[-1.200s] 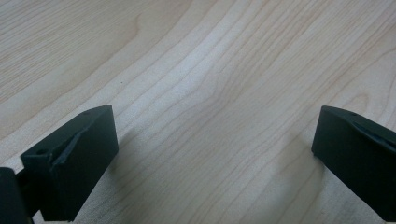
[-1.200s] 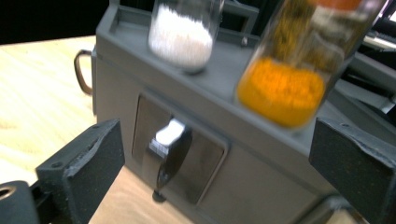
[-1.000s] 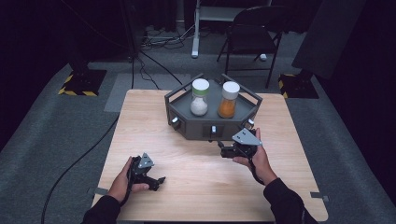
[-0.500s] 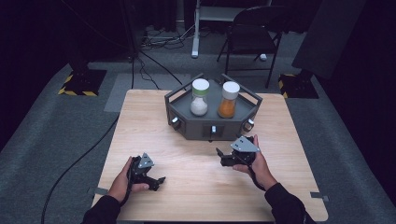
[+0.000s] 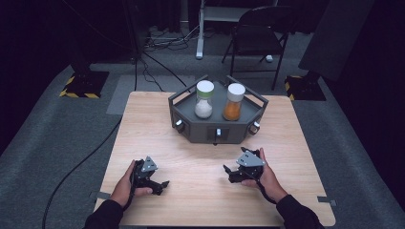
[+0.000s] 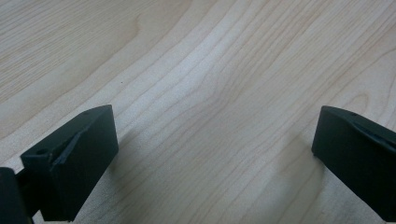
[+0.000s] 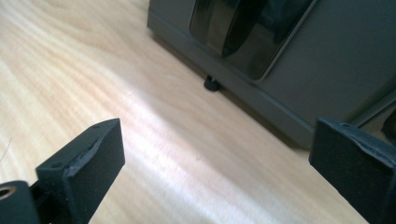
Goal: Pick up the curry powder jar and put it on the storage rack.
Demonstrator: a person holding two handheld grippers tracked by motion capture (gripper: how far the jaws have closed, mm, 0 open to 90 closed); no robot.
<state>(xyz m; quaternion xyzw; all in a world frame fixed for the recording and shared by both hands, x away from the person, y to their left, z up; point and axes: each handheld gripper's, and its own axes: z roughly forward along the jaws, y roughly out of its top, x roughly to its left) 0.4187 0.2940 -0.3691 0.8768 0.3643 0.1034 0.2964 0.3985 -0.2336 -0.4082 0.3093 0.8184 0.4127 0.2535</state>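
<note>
2 jars (image 5: 205,99) on 1 grey stand (image 5: 191,128); left claw (image 5: 161,185) and right claw (image 5: 230,172) both wide, holding nothing

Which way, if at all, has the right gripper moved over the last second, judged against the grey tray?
Yes. The right gripper has drawn back from the grey tray toward the person's edge of the table; its fingers are open.

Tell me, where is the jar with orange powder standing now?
In the high view, the orange jar stands upright on the dark grey tray at the table's far middle, just right of the white jar.
</note>
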